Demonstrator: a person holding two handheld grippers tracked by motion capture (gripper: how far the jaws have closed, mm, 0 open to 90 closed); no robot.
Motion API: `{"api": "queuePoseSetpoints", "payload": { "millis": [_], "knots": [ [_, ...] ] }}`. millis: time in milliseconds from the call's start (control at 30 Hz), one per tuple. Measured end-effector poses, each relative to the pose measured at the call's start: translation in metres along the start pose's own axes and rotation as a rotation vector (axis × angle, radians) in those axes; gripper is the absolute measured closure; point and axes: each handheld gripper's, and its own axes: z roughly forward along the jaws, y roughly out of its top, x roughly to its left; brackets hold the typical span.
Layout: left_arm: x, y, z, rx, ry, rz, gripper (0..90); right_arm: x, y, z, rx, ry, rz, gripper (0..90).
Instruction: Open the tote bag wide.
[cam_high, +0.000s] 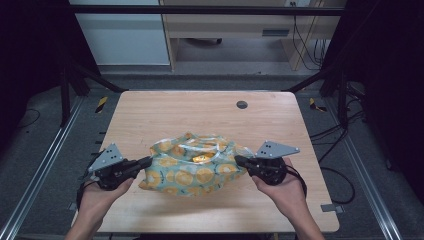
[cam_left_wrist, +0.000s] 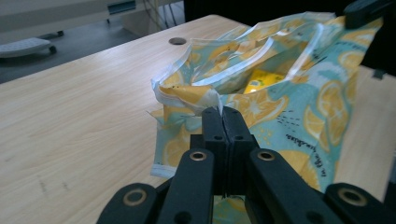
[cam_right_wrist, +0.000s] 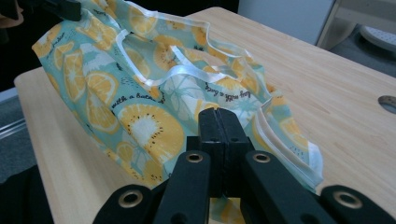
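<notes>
Bag (cam_high: 192, 167) sits mid-surface (cam_high: 200, 110), near the person's edge, held at both ends. Left tongs (cam_high: 148, 161) pinch the bag's left rim; right tongs (cam_high: 239, 161) pinch the right rim, jaws pressed together on the fabric. Step looks like spreading the mouth open. Next move probably calls for pulling the ends apart evenly without tearing or slipping. Inside the bag: a yellow packet (cam_left_wrist: 259, 80), partly hidden by the rim.

I see a glossy, crinkled plastic bag (cam_high: 192, 165) printed with citrus slices, its white-edged rim smooth. My left gripper (cam_left_wrist: 222, 116) and right gripper (cam_right_wrist: 218, 116) look like matt black plastic with brass-coloured rivets. The table (cam_high: 200, 107) is pale, smooth wood grain.
</notes>
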Motion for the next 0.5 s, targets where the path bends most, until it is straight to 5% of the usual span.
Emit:
{"api": "queuePoseSetpoints", "payload": {
  "millis": [300, 500],
  "knots": [
    [-0.018, -0.003, -0.005, 0.003, -0.018, 0.062, 89.9, 0.003, -0.011, -0.004, 0.01, 0.004, 0.012, 90.0],
    [-0.024, -0.025, 0.003, 0.05, -0.034, 0.064, 89.8, 0.004, -0.029, 0.001, 0.035, 0.017, 0.046, 90.0]
  ]
}}
